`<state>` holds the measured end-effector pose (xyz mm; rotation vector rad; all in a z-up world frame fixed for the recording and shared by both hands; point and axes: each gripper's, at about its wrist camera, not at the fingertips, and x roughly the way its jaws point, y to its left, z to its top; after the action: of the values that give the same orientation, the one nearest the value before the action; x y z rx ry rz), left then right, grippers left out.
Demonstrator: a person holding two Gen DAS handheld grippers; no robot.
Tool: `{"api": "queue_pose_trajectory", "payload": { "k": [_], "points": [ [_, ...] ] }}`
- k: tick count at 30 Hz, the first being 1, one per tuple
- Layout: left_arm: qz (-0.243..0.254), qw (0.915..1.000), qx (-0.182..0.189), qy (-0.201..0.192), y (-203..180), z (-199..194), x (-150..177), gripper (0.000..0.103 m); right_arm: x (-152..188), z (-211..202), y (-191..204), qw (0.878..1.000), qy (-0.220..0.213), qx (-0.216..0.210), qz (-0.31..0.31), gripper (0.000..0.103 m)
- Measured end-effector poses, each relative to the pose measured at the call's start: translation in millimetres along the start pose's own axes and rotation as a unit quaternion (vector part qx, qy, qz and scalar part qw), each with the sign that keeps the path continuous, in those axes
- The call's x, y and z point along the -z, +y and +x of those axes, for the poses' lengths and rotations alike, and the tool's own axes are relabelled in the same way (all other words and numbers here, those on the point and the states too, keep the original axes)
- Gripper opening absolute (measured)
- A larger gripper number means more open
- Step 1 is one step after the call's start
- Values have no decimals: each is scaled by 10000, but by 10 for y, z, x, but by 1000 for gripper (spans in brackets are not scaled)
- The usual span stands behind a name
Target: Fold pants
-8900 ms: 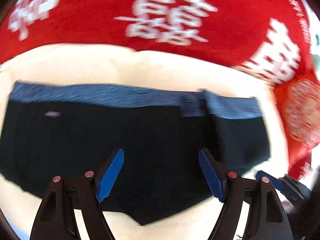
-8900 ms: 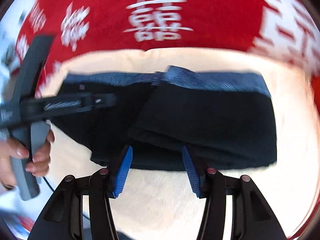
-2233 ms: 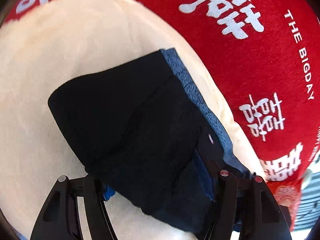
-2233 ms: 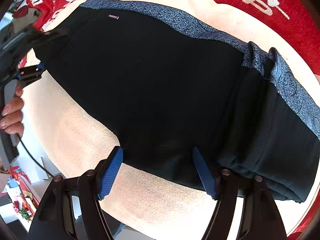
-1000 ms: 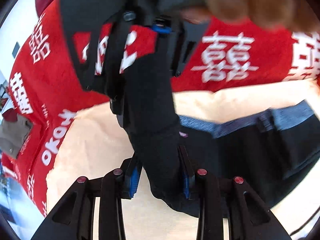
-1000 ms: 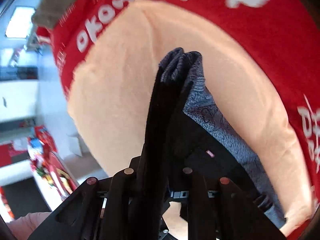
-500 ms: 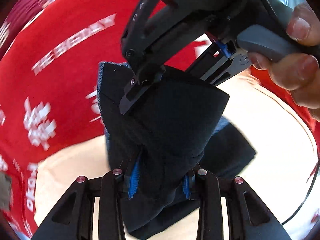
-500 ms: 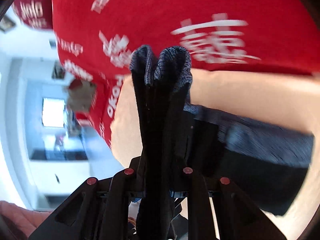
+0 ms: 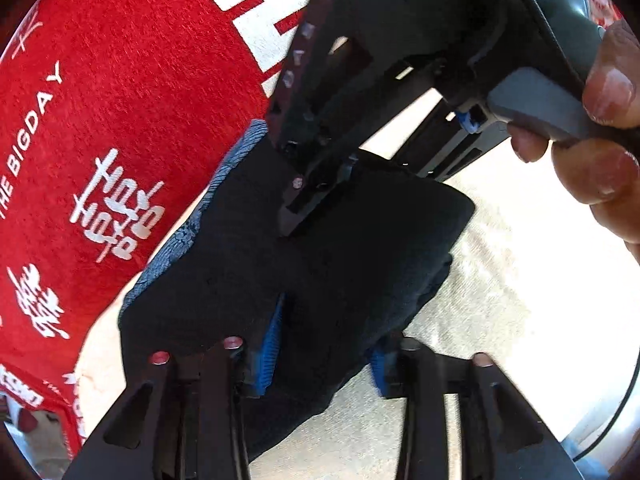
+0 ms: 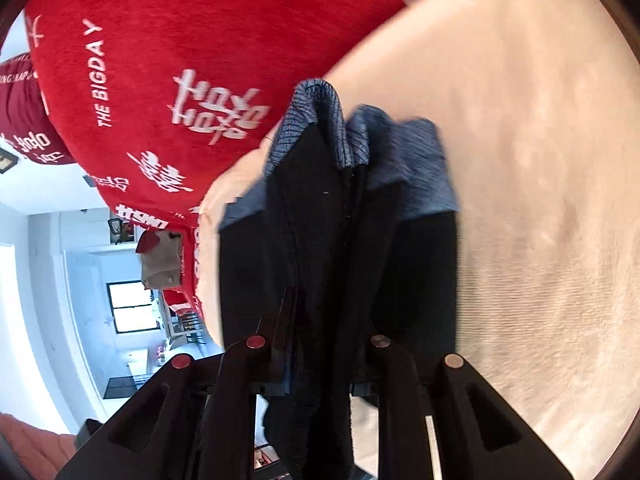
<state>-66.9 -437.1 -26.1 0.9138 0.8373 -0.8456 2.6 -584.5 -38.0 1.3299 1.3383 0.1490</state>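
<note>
The black pants (image 9: 352,260) with a blue-grey waistband (image 9: 188,232) lie bunched into a thick fold on the cream pad (image 9: 500,300). My left gripper (image 9: 325,354) has that fold between its blue pads, which still touch the cloth while the jaws are opening. The right gripper (image 9: 308,196) comes in from above, held by a hand (image 9: 600,168), its tips on the top of the fold. In the right wrist view the pants (image 10: 320,208) stand pinched between the right gripper (image 10: 322,340), whose jaws are opening too, with the waistband (image 10: 400,168) bunched ahead.
A red blanket with white lettering (image 9: 120,120) borders the cream pad on the left. It also shows in the right wrist view as the red blanket (image 10: 200,40) beside the cream pad (image 10: 520,160). A thin cable (image 9: 624,400) curves at the right edge. Beyond the pad's edge is a room with a window (image 10: 128,308).
Both grippers have swung sideways and down with the pants, and both views have rolled. The fold now rests lower on the cream pad. The left pads stand slightly wider.
</note>
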Motion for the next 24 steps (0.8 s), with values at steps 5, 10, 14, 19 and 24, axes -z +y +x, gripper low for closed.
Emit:
{"api": "queue_pose_trajectory", "payload": {
  "k": [5,10,14,19,24],
  "points": [
    [-217,9989,395,122,175,-67,33,64,15,-30,21,9998,-24,169,-113,30],
    [-491,9959,739,152,423,-308,160,64,124,-188,143,9974,-82,656,-276,40],
    [-642,9933,950,127,635,-496,298,64,279,-350,188,9922,-234,1208,-220,41],
    [-787,9933,831,187,899,-544,435,64,497,-523,205,9871,-405,1549,-19,41],
    [-1792,9780,779,725,1318,-221,617,64,645,-690,451,9799,-850,1799,-156,41]
  ]
}}
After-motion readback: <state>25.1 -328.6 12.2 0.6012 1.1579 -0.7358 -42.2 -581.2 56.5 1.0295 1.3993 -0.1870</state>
